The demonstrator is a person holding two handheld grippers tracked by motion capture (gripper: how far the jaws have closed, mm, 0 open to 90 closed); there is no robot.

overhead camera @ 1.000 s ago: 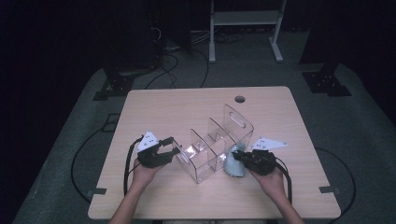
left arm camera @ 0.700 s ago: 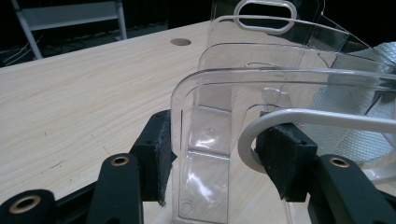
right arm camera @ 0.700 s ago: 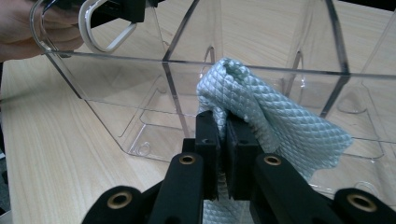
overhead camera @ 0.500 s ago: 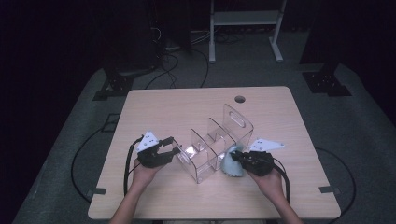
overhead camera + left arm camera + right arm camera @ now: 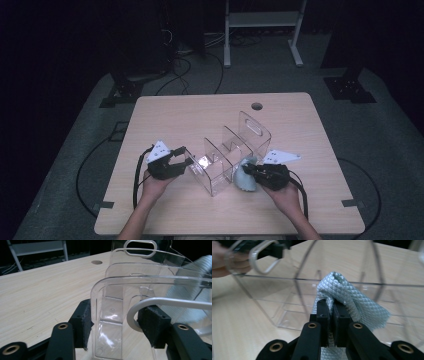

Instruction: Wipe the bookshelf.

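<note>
A clear plastic organizer point(image 5: 235, 145) with dividers and a handle slot stands mid-table. My left gripper point(image 5: 183, 159) straddles its near-left end wall point(image 5: 112, 310). One pad point(image 5: 83, 322) touches the clear wall and the other point(image 5: 153, 325) rests against the handle cut-out's rim. Its jaws have just been opening slightly, with the wall still between them. My right gripper point(image 5: 249, 171) is shut on a pale blue quilted cloth point(image 5: 245, 181), held against the organizer's right side. In the right gripper view the cloth point(image 5: 354, 300) bunches over the closed jaws point(image 5: 333, 307) in front of the clear wall point(image 5: 274, 305).
The wooden table point(image 5: 165, 120) has a round cable hole point(image 5: 257, 106) near its far edge. Cables trail from both grippers over the table's near corners. A white metal stand point(image 5: 260, 30) sits on the dark floor beyond.
</note>
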